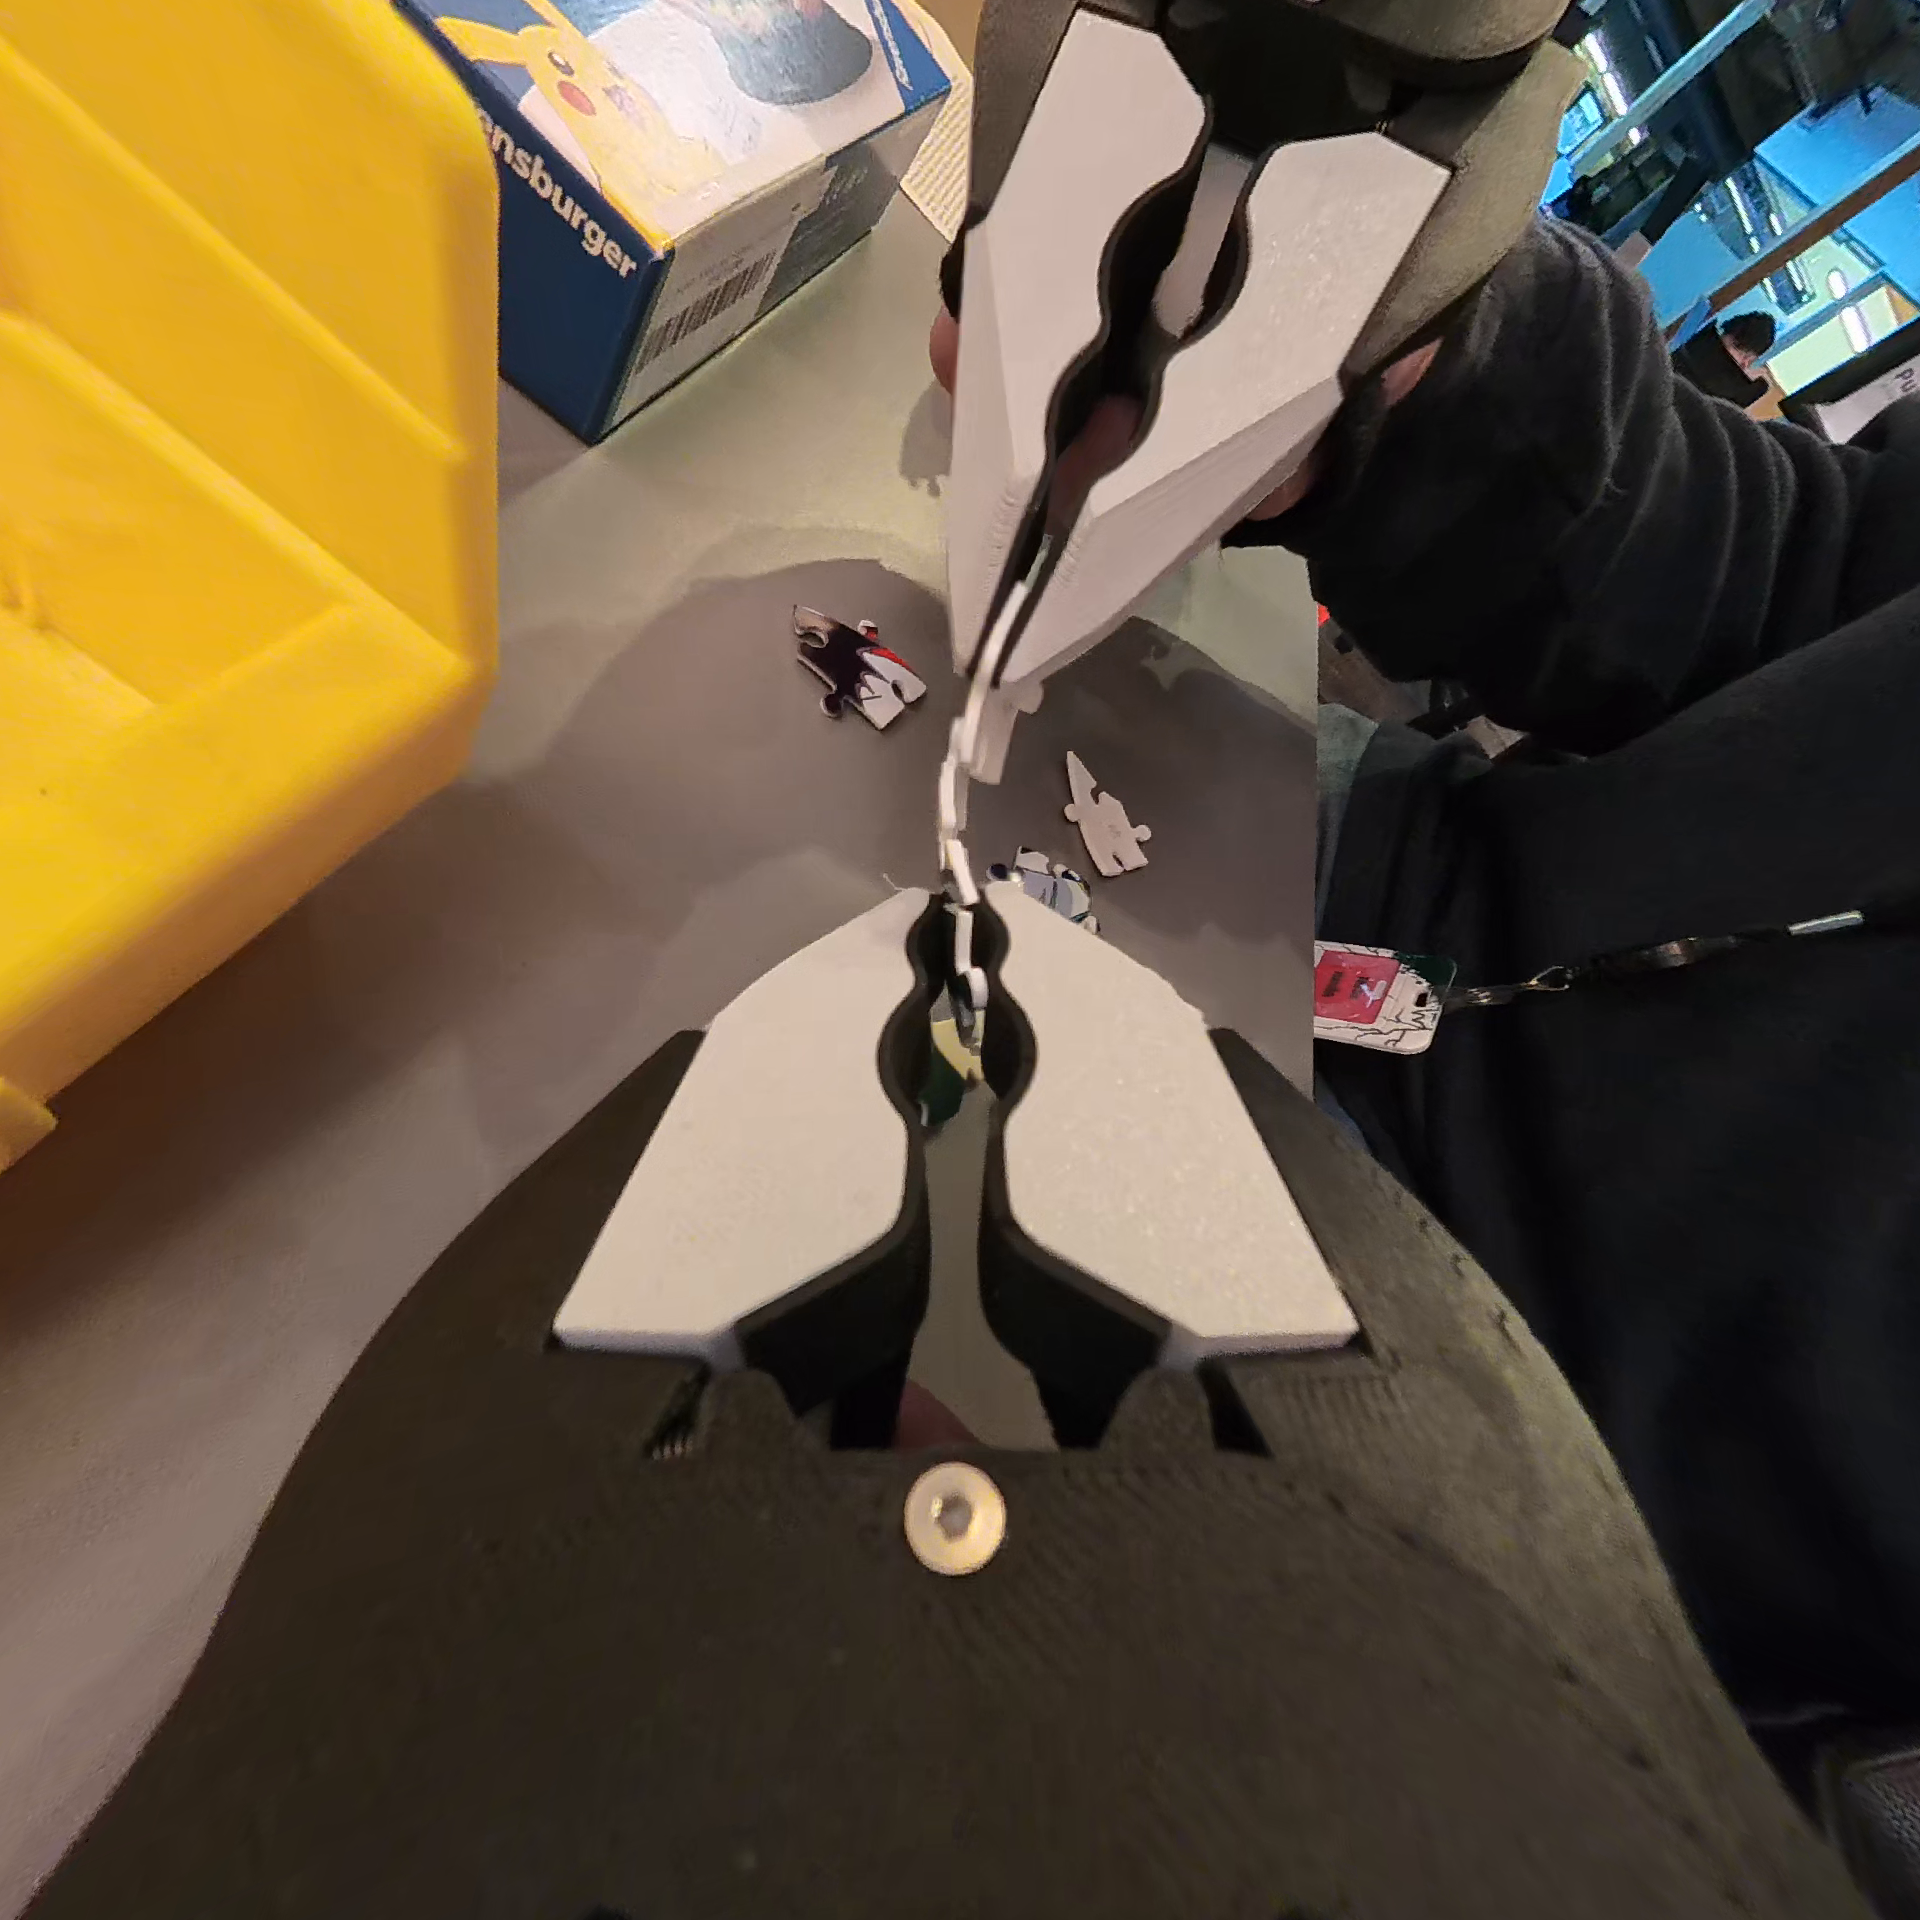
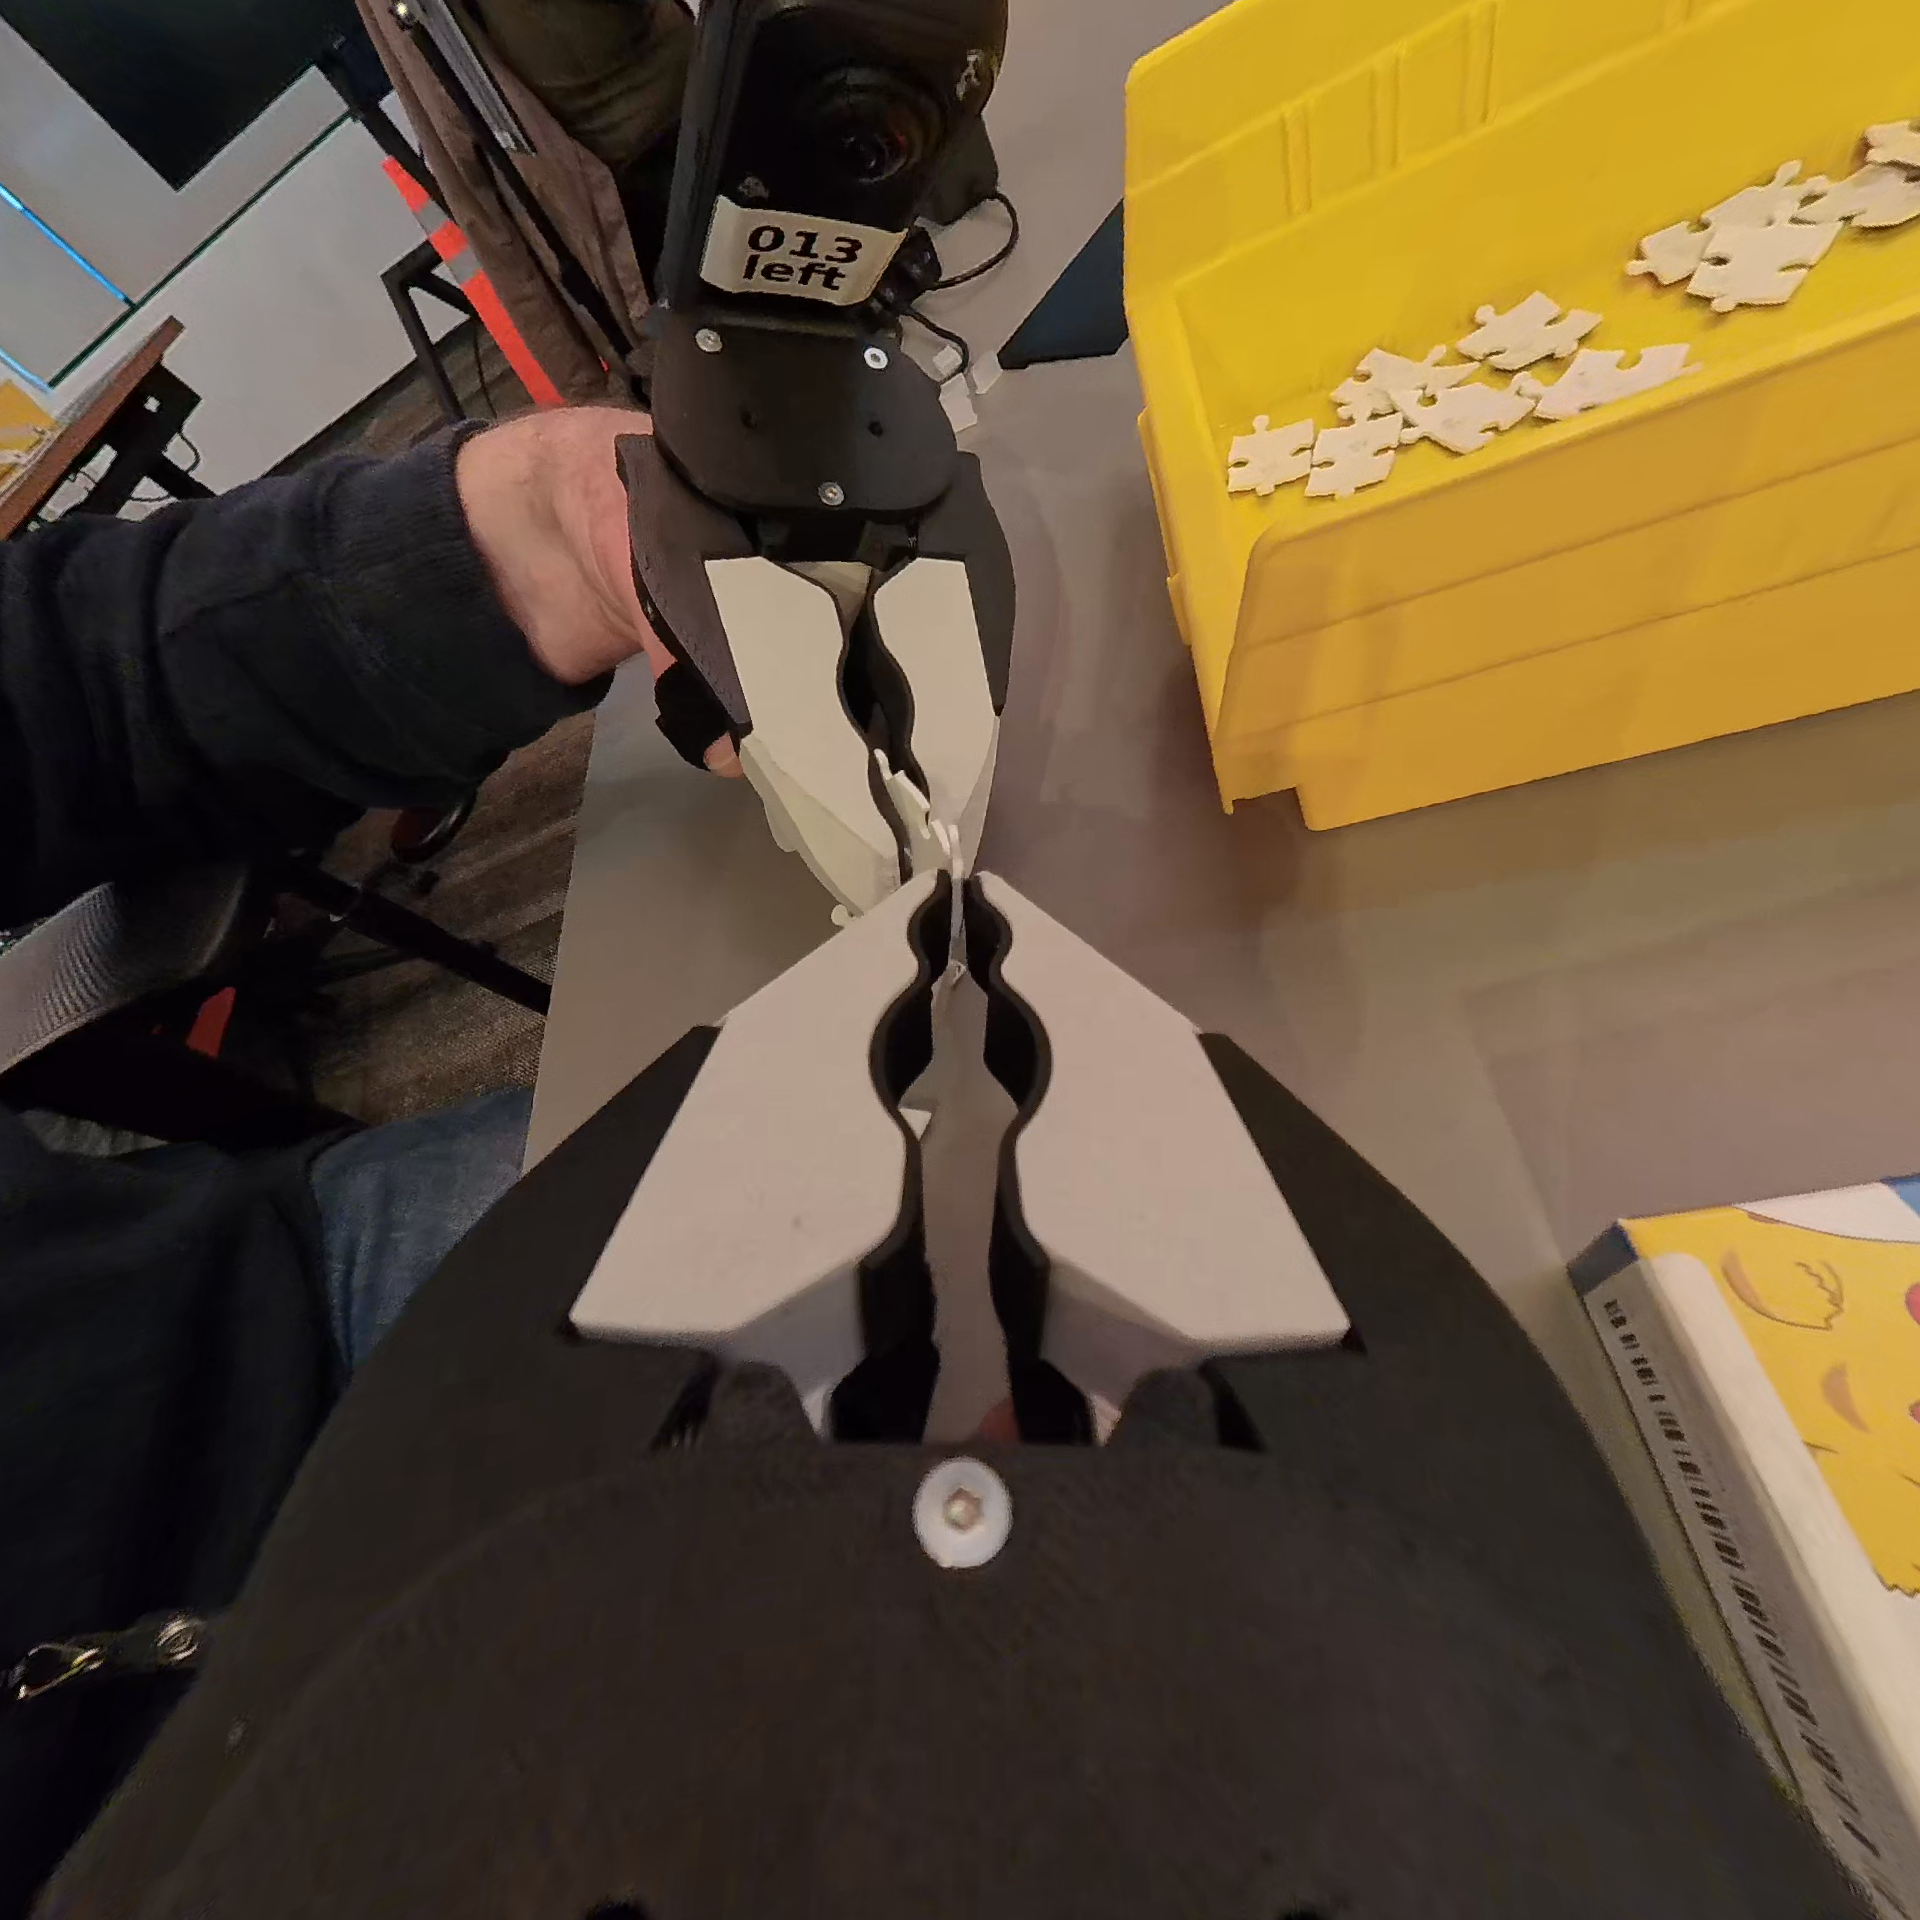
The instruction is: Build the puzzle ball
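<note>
My left gripper [image 1: 951, 902] is shut on a puzzle piece [image 1: 964, 982], seen edge-on between its white fingers. My right gripper [image 1: 992, 665] comes down from the top, shut on another piece [image 1: 982, 727]. The two pieces meet edge to edge in the air [image 1: 951, 831] between the two sets of tips, above the grey table [image 1: 644, 935]. In the right wrist view, my right gripper [image 2: 956, 883] holds its piece [image 2: 951, 925] against the one [image 2: 914, 810] in the left gripper [image 2: 925, 842]. Whether the pieces are locked together is hidden.
Three loose pieces lie on the table below: a dark and red one [image 1: 857, 670], a white one [image 1: 1107, 821], a bluish one [image 1: 1055, 888]. A yellow bin [image 2: 1455, 644] holds several white pieces [image 2: 1455, 395]. The puzzle box [image 1: 675, 156] stands behind. The table edge [image 1: 1314, 831] is near. My left and right fingertips are right by each other.
</note>
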Available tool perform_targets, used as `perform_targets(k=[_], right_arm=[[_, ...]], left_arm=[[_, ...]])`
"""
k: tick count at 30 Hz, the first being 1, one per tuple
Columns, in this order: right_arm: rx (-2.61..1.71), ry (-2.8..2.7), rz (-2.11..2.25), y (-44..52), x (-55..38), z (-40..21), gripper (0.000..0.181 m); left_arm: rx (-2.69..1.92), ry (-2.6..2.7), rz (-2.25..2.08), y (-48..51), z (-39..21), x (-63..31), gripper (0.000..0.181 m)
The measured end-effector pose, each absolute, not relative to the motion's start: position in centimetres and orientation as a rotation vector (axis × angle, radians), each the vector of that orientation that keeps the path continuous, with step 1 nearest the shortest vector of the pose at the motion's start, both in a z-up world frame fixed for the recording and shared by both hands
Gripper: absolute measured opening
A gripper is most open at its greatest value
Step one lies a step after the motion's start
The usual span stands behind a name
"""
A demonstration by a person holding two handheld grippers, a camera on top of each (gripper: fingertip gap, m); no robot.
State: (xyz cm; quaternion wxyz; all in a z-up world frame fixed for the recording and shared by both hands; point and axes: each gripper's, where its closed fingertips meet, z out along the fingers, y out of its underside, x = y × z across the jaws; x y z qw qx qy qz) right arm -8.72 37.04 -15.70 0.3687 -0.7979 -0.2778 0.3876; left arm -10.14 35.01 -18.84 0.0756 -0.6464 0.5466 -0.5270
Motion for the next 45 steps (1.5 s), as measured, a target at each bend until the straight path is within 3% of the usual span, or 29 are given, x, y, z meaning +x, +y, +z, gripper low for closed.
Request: perform_targets(k=[28, 45], right_arm=[[-2.04, -0.727, 1.043, 36.5, -8.2, -14.7, 0.0], [-2.393, -1.287, 0.758, 33.0, -8.2, -20.3, 0.0]], left_arm=[[-1.899, 1.728, -1.581, 34.4, -18.3, -10.5, 0.004], [-1.967, 1.89, -1.399, 34.1, -20.7, -11.6, 0.004]])
